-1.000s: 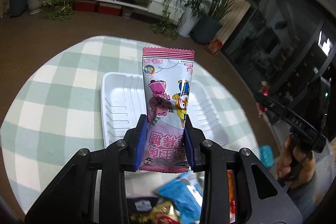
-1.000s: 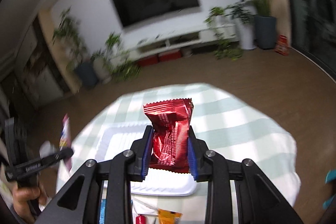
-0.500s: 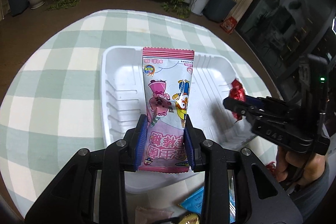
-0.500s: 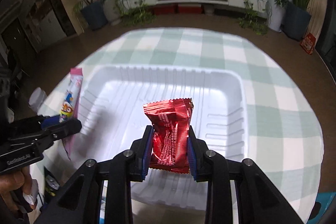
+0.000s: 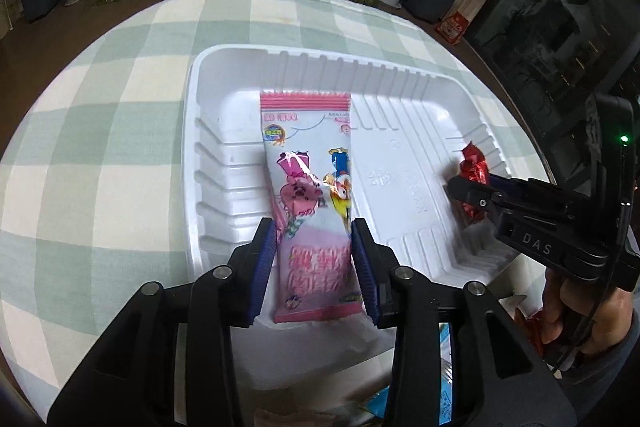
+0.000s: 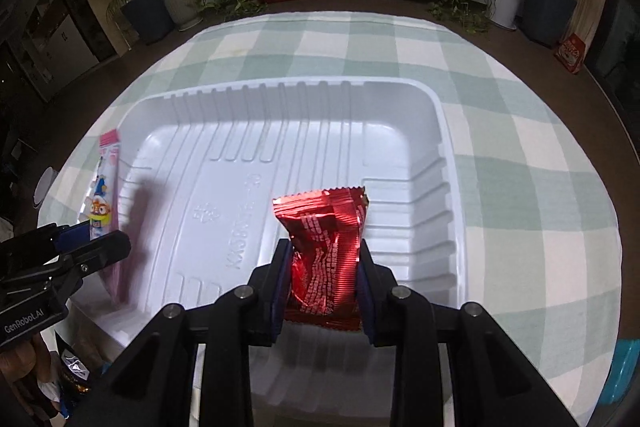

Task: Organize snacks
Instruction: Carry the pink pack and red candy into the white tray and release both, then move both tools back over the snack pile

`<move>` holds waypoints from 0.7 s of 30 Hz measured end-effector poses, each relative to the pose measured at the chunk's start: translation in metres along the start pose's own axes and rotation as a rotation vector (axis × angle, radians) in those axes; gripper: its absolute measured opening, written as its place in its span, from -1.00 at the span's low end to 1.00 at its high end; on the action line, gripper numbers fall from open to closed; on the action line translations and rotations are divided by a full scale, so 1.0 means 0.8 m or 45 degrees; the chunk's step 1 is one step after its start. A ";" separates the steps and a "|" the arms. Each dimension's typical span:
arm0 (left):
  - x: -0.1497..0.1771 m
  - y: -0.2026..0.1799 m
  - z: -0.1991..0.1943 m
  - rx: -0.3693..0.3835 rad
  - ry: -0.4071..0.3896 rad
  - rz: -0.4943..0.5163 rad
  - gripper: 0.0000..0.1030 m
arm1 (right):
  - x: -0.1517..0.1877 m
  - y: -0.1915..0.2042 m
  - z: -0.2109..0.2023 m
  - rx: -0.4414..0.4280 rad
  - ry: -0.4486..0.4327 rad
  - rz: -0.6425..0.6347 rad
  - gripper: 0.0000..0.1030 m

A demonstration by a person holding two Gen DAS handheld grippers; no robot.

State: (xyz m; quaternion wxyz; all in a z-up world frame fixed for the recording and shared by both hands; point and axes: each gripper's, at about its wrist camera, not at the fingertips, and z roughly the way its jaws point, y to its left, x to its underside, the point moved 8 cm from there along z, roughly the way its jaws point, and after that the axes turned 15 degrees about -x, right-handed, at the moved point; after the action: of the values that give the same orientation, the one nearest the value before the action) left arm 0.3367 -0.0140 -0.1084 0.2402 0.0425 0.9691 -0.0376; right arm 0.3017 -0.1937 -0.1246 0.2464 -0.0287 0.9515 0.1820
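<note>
With the left gripper (image 5: 314, 259) opening around the pink packet (image 5: 310, 203) at the white tray's (image 6: 280, 99) left side, let it drop flat (right gripper (image 6: 322, 277) clamps the red packet (image 6: 324, 247) near the right wall).

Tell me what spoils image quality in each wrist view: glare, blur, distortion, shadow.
Left wrist view: fisheye bending curves the white tray rim, a glare streak crosses the pink snack packet, and the room beyond is dim. Right wrist view: the same barrel distortion, bright glints on the red foil packet, the pink packet's lower part smeared, its soft shadow on the tray's left wall, dark vignetted corners.
</note>
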 end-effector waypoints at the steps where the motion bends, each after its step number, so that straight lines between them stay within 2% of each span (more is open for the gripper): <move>1: -0.001 0.000 0.001 -0.001 -0.003 -0.001 -0.30 | 0.000 0.001 -0.001 0.005 -0.006 -0.012 -0.36; 7: -0.005 0.000 -0.004 -0.010 -0.031 -0.003 -0.05 | 0.000 0.002 -0.004 -0.014 -0.010 -0.018 -0.33; 9: -0.007 0.005 -0.011 -0.002 -0.050 -0.028 0.00 | 0.001 0.000 -0.007 -0.009 -0.011 -0.010 -0.17; 14: -0.014 0.024 -0.046 0.012 -0.137 -0.089 0.44 | -0.005 -0.007 -0.026 -0.029 -0.058 0.022 0.19; 15: -0.016 0.028 -0.056 0.023 -0.164 -0.101 0.51 | -0.008 -0.007 -0.035 -0.040 -0.083 0.031 0.28; 17: -0.019 0.034 -0.077 0.062 -0.227 -0.114 0.52 | -0.013 -0.007 -0.049 -0.063 -0.127 0.047 0.33; 18: -0.019 0.036 -0.089 0.081 -0.263 -0.115 0.62 | -0.017 -0.006 -0.059 -0.082 -0.156 0.053 0.35; 19: -0.019 0.038 -0.103 0.097 -0.309 -0.110 0.83 | -0.021 -0.004 -0.071 -0.110 -0.193 0.053 0.35; 21: -0.013 0.041 -0.142 0.127 -0.438 -0.070 0.99 | -0.026 0.002 -0.097 -0.151 -0.261 0.033 0.39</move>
State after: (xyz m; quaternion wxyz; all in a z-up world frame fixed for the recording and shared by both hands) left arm 0.2964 0.0281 -0.0050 0.3987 0.0209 0.9115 -0.0989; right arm 0.2841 -0.2206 -0.0510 0.3379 -0.0123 0.9092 0.2429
